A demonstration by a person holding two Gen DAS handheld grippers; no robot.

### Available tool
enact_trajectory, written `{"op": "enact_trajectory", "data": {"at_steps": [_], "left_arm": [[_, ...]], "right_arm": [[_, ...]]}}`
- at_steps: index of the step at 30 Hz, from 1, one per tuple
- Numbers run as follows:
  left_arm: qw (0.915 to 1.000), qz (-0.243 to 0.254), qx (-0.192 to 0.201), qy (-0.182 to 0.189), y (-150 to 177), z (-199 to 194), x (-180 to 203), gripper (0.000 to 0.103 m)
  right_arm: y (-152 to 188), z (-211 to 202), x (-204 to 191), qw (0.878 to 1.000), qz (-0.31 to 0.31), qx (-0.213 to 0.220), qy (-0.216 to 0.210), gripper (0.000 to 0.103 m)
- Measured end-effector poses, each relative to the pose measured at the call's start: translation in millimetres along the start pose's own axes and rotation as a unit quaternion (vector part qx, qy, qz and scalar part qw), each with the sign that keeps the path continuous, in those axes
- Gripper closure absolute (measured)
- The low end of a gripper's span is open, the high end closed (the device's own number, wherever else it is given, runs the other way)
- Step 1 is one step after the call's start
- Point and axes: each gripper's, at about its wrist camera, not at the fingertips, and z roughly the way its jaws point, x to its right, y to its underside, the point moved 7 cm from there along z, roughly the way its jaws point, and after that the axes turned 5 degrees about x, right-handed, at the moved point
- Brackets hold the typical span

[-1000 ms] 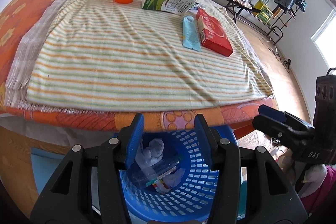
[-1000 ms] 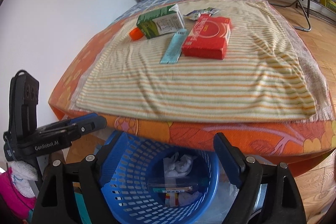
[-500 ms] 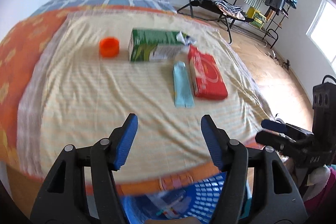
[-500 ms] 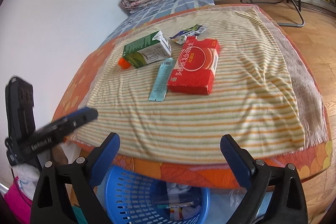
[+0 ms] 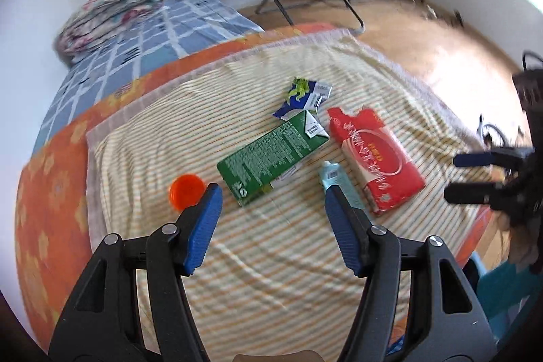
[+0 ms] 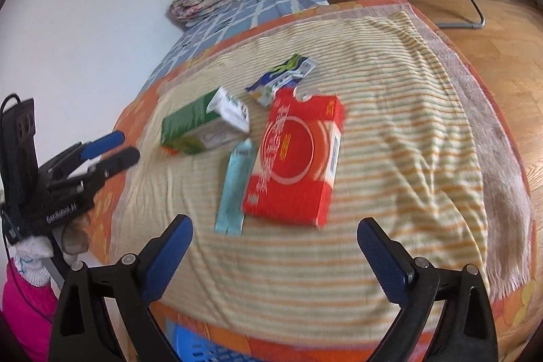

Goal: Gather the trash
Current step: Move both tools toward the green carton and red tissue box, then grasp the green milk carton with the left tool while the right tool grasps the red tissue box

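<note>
A: We looked at how the trash lay on the striped towel [image 5: 271, 260]. The green carton [image 5: 271, 160] lay flat, its long axis running diagonally in the left view, with the folded spout end towards the far right, near the torn wrapper [image 5: 303, 95].

B: We saw the red box [image 6: 293, 160] flat too, its long axis running away from us in the right view, the notched end at the far side. The blue sachet [image 6: 234, 190] lay just beside its left edge, nearly parallel to it.

A: And the orange cap [image 5: 186, 190] sat left of the carton's near end, close to it, open side up as far as we could tell.

B: What about containers?

A: We caught only a strip of the blue basket [image 6: 203, 350] at the bottom of the right view, below the bed edge. We couldn't see what was in it.

B: The left gripper [image 5: 273, 211] hung over the towel, jaws spread wide and holding nothing, the carton's near end ahead between its tips.

A: The right gripper [image 6: 275, 243] was also gaping and holding nothing, near the front edge of the towel, with the box and sachet ahead of it.
</note>
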Motion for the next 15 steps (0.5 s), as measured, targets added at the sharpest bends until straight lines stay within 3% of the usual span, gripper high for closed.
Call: {"op": "enact_trajectory", "data": {"at_steps": [7, 15], "left_arm": [[0.9945, 0.096, -0.037, -0.023, -6, 37, 10, 0.038], [0.9895, 0.129, -0.06, -0.023, -7, 64, 8, 0.038]], "right_arm": [[-13, 33, 5, 0.999, 0.024, -0.026, 0.015, 0.004], [-30, 55, 15, 0.998, 0.038, -0.028, 0.047, 0.004]]}}
